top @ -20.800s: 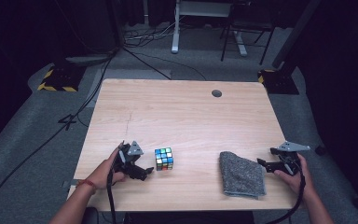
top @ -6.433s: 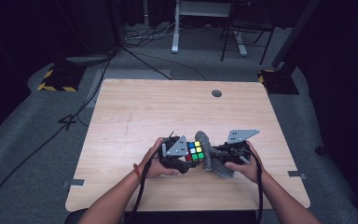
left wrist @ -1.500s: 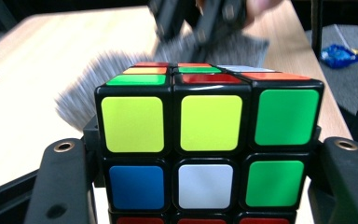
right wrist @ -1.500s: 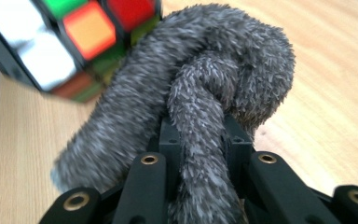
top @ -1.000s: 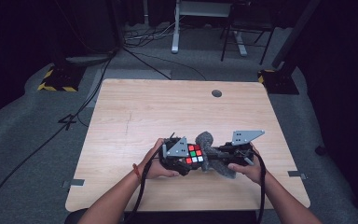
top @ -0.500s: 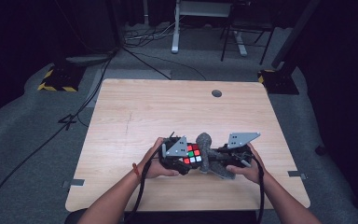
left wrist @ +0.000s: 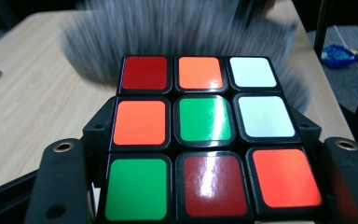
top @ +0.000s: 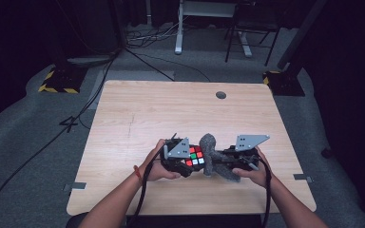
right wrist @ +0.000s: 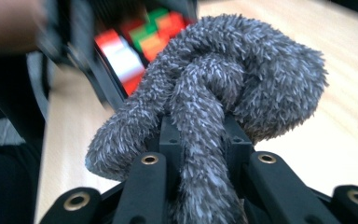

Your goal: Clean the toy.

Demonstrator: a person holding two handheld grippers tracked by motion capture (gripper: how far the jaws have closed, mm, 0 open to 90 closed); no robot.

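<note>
The left claw [top: 184, 161] grips a scrambled puzzle cube [top: 195, 156] above the worktop's [top: 138, 114] near edge, red, orange, green and white squares facing up. Just beside it, the right claw [top: 218, 164] pinches a shaggy grey cloth [top: 211, 151], bunched against the cube.

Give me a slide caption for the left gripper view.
Left gripper grips a scrambled cube while a grey cloth blurs behind it.

1 overhead camera, 2 close tongs-mounted; all share cube [top: 194, 156].
</note>
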